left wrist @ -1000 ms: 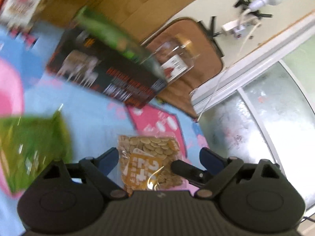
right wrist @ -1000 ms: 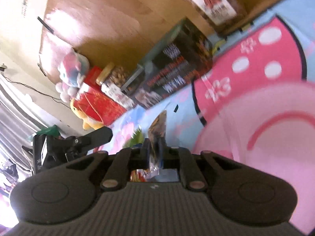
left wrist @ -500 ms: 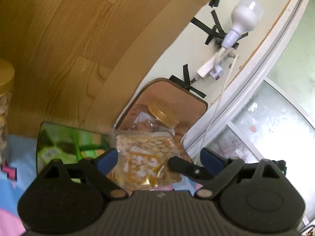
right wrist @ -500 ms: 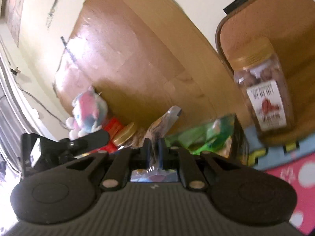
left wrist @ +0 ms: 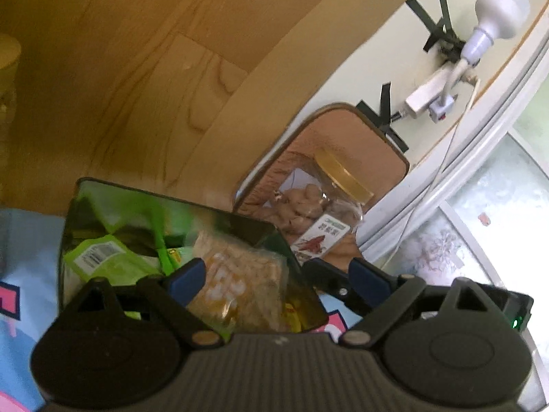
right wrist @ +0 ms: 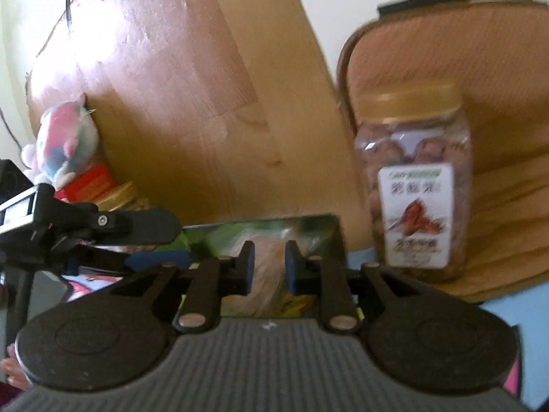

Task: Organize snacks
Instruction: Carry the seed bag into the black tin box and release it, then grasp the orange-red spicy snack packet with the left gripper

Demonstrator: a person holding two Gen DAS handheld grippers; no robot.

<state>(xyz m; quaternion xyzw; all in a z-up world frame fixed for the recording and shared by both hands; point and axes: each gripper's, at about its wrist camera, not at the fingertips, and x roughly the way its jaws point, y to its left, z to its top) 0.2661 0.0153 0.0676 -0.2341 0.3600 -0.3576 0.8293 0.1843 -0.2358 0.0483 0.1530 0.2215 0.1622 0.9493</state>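
Observation:
A clear bag of pale seeds (left wrist: 236,274) lies tilted inside the shiny green box (left wrist: 103,189), next to green packets (left wrist: 103,257). My left gripper (left wrist: 276,276) hovers over the box, open wide, its blue pads either side of the bag without touching it. In the right wrist view my right gripper (right wrist: 268,267) hangs just above the box (right wrist: 308,221) and its jaws are opening. The blurred bag (right wrist: 267,257) shows below the gap, free of the pads. One finger of the right gripper (left wrist: 324,273) reaches in beside the left one.
A nut jar (right wrist: 415,189) with a yellow lid stands on a brown cushion (right wrist: 497,206) right of the box. A wooden board (right wrist: 206,103) leans behind it. A plush toy (right wrist: 65,144), red boxes and another jar sit at the left. A bulb and cable (left wrist: 494,17) hang on the wall.
Both grippers swung from over the pink and blue mat to above the green box. The right jaws, earlier shut on the seed bag's edge, have parted and the bag has dropped into the box.

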